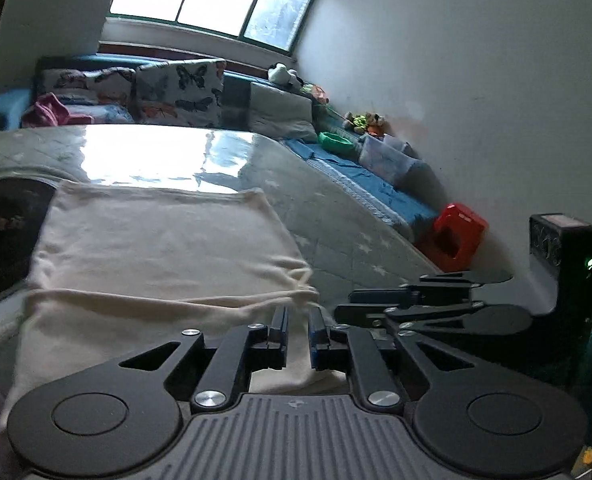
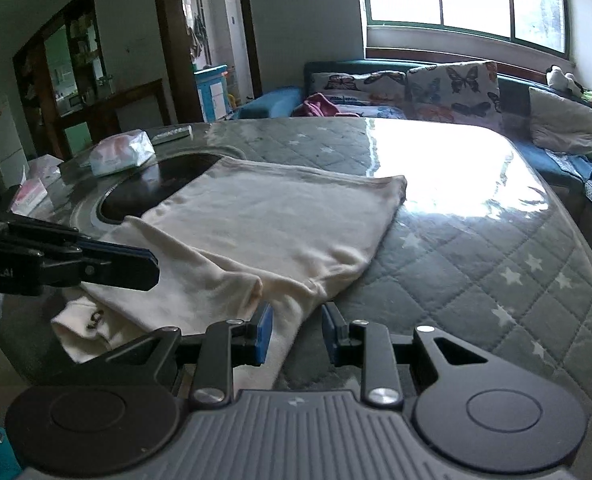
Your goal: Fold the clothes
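A cream garment (image 1: pixel 163 240) lies partly folded on a grey quilted table cover with stars; it also shows in the right wrist view (image 2: pixel 267 220). My left gripper (image 1: pixel 298 314) is open, its fingers just above the garment's bunched near corner. My right gripper (image 2: pixel 296 312) is open over the garment's near right corner, cloth lying between and below the fingers. The left gripper (image 2: pixel 115 266) shows at the left of the right wrist view, over the garment's near left part. The right gripper (image 1: pixel 416 300) shows at the right of the left wrist view.
A dark round inset (image 2: pixel 155 184) lies in the table under the garment's far left. Tissue packs (image 2: pixel 121 152) sit at the table's far left. A sofa with butterfly cushions (image 2: pixel 452 84) stands behind. A red stool (image 1: pixel 458 236) and plastic boxes (image 1: pixel 388 158) stand by the wall.
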`<control>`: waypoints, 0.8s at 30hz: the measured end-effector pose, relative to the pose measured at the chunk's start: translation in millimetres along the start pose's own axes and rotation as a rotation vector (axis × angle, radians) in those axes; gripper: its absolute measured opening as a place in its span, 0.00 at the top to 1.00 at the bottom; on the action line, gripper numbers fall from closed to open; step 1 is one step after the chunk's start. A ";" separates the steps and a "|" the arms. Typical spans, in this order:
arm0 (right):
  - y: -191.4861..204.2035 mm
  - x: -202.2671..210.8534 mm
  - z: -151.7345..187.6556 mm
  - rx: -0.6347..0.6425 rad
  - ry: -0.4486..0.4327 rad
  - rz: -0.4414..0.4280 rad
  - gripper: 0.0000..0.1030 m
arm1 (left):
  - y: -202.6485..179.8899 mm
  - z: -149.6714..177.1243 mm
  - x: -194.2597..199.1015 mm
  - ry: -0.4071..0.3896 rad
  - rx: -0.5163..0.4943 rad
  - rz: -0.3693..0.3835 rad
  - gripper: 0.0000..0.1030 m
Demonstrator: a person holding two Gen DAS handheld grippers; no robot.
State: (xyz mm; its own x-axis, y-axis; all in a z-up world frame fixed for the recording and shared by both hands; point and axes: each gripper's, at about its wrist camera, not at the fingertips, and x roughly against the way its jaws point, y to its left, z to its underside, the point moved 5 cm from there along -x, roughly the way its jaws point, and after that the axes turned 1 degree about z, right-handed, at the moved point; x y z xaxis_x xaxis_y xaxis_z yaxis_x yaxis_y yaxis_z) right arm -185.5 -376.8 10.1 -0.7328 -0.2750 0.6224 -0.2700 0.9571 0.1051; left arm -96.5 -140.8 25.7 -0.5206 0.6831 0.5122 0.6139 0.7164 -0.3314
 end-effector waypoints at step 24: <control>49.1 -47.0 -14.5 0.166 0.044 -0.025 0.78 | 135.5 -5.5 7.6 -0.050 0.155 -0.299 0.88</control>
State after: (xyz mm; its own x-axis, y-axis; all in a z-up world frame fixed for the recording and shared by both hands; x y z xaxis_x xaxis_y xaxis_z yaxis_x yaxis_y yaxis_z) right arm -155.3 -315.6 -2.7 -0.6973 -0.2911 0.6550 -0.3904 0.9206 -0.0065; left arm -14.0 -39.3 -11.0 -0.6949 0.4428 0.5666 0.3339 0.8965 -0.2911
